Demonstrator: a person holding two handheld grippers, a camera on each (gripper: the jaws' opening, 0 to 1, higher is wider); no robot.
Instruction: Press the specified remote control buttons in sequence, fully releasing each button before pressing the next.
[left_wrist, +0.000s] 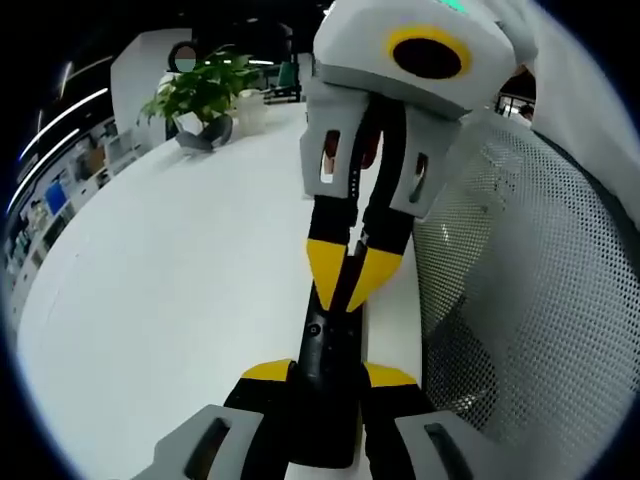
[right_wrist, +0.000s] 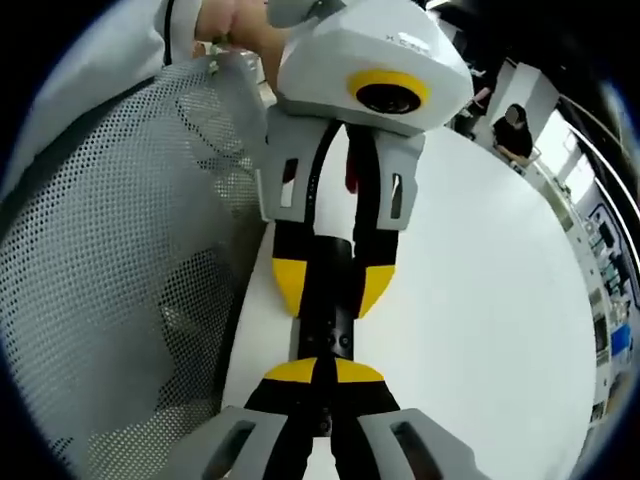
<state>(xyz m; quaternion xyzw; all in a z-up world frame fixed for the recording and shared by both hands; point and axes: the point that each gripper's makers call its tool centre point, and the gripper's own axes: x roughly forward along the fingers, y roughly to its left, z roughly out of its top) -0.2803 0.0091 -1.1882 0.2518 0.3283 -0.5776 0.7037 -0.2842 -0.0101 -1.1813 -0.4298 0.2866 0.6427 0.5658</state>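
A slim black remote control (left_wrist: 325, 345) is clamped lengthwise between the yellow-tipped jaws of my left gripper (left_wrist: 330, 373), above the white table (left_wrist: 180, 290). My right gripper (left_wrist: 348, 285) comes down from above with its two yellow tips together, and they rest on the remote's upper face. In the right gripper view, my right gripper (right_wrist: 322, 372) is shut with its tips on the remote (right_wrist: 325, 325). Just beyond it, the left gripper (right_wrist: 330, 287) grips the remote's sides. The buttons under the tips are hidden.
A grey mesh chair back (left_wrist: 530, 300) stands close beside the table edge and is also seen as mesh chair back (right_wrist: 110, 250). A potted plant (left_wrist: 205, 95) sits at the table's far end. A person (right_wrist: 515, 130) sits in the distance beyond the table.
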